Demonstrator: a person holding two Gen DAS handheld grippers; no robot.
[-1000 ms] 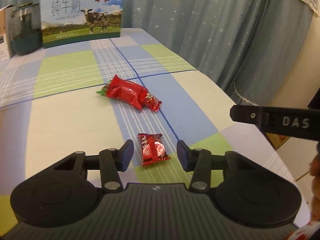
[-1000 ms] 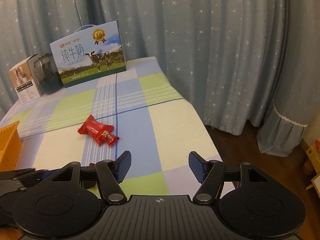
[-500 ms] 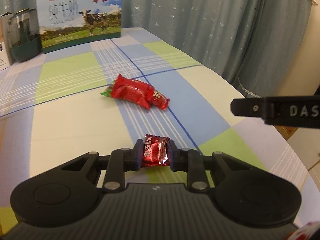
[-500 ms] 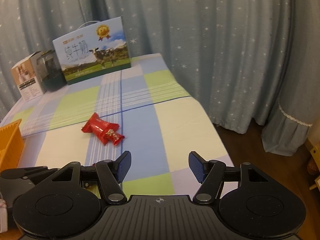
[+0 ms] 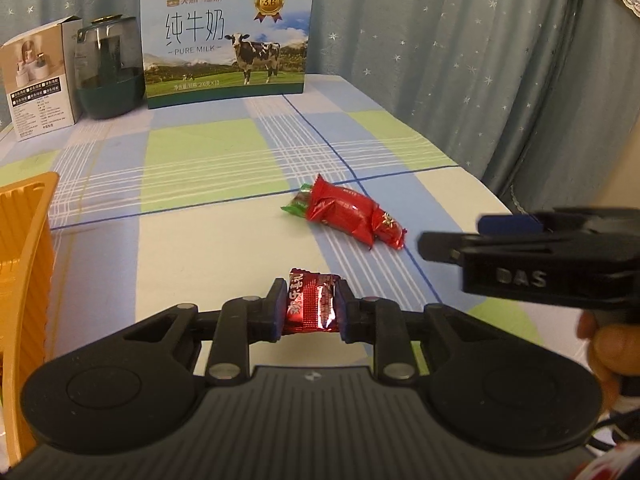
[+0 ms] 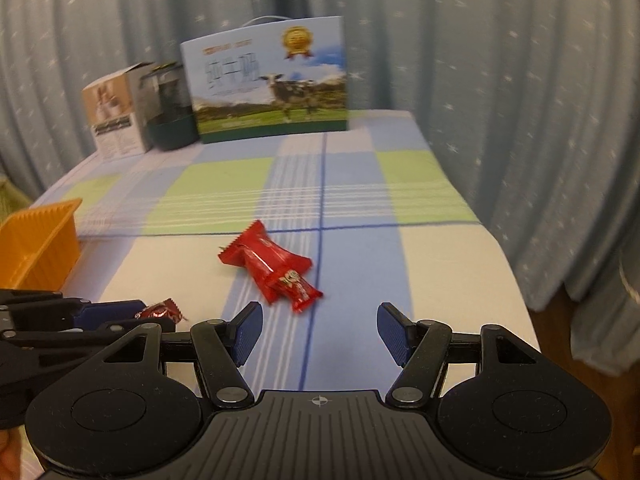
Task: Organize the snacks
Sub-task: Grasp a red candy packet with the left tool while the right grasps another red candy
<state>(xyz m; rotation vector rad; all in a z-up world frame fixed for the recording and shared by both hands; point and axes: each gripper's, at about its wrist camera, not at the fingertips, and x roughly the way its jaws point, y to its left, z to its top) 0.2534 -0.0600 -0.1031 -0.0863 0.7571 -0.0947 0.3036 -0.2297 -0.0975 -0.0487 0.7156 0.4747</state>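
My left gripper [image 5: 310, 306] is shut on a small red foil candy [image 5: 310, 298], held just above the checked tablecloth [image 5: 200, 160]. Beyond it, a pile of red snack packets [image 5: 346, 216] lies on the cloth, with a green wrapper end [image 5: 295, 203] sticking out at its left. In the right wrist view my right gripper [image 6: 320, 332] stands open and empty, just short of the same red packets [image 6: 272, 268]. The left gripper [image 6: 136, 314] with the candy [image 6: 160, 312] shows at the lower left there. The right gripper [image 5: 460, 240] enters the left wrist view from the right.
An orange basket [image 5: 24, 240] stands at the table's left side, also in the right wrist view as the basket [image 6: 36, 248]. At the back stand a milk carton [image 5: 226, 44], a dark jar [image 5: 110, 68] and a white box [image 5: 40, 80]. Curtains hang beyond the right table edge.
The left gripper closed on the small candy and swung left, bringing the basket into view. The right gripper moved down and closer to the red packets, still open.
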